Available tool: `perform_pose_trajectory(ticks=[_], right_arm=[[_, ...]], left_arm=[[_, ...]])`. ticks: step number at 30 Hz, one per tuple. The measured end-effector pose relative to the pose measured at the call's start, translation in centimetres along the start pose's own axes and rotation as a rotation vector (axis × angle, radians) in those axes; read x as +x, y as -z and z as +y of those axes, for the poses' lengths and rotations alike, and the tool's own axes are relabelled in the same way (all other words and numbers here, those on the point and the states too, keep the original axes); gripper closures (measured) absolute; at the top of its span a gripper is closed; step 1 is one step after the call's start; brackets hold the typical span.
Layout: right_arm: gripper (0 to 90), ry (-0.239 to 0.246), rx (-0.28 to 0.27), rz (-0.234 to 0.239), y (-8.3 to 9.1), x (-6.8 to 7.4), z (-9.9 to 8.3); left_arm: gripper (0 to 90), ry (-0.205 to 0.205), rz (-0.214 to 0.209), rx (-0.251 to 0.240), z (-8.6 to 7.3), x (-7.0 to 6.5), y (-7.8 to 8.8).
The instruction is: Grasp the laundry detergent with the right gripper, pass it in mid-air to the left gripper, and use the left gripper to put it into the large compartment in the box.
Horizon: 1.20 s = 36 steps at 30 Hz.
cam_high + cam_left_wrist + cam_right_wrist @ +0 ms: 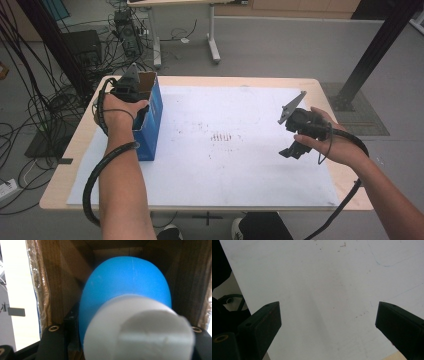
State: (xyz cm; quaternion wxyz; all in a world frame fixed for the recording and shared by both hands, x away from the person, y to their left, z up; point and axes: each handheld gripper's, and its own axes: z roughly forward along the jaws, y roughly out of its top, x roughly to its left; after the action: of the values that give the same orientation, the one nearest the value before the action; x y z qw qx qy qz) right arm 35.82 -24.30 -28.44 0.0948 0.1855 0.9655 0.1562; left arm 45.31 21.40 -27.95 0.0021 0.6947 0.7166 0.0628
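An open blue cardboard box (152,117) with brown inner walls (62,277) stands upright at the left side of the white sheet. My left gripper (129,87) reaches down into its mouth. In the left gripper view a rounded blue bottle (127,277) with a white cap (140,332) sits between the jaws inside the box, and my left gripper (130,322) is shut on it. My right gripper (295,150) hovers over the right part of the sheet. In the right gripper view it (328,317) stands open, with bare sheet between its fingers.
A white sheet (225,165) covers most of the light wooden table (60,195). Cables and equipment lie on the floor behind and to the left. A second table's legs (214,47) stand beyond the far edge, and a black post (370,55) rises at the right.
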Motion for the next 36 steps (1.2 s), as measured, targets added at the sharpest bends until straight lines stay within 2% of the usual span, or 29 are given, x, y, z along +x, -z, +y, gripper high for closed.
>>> perform_pose_trajectory(ticks=[22, 33, 36], right_arm=[[6.3, 0.002, -0.009, 0.005, 0.1, 0.1, 0.0], [6.3, 0.008, -0.016, 0.005, 0.2, 0.2, 0.1], [6.3, 0.010, -0.019, 0.004, 0.3, 0.3, 0.3]], left_arm=[[35.5, -0.005, -0.008, -0.008, -0.1, 0.0, 0.2], [27.7, -0.016, 0.018, -0.025, -0.3, 0.1, 1.2], [25.9, -0.029, 0.038, -0.026, -0.3, 0.0, 1.8]])
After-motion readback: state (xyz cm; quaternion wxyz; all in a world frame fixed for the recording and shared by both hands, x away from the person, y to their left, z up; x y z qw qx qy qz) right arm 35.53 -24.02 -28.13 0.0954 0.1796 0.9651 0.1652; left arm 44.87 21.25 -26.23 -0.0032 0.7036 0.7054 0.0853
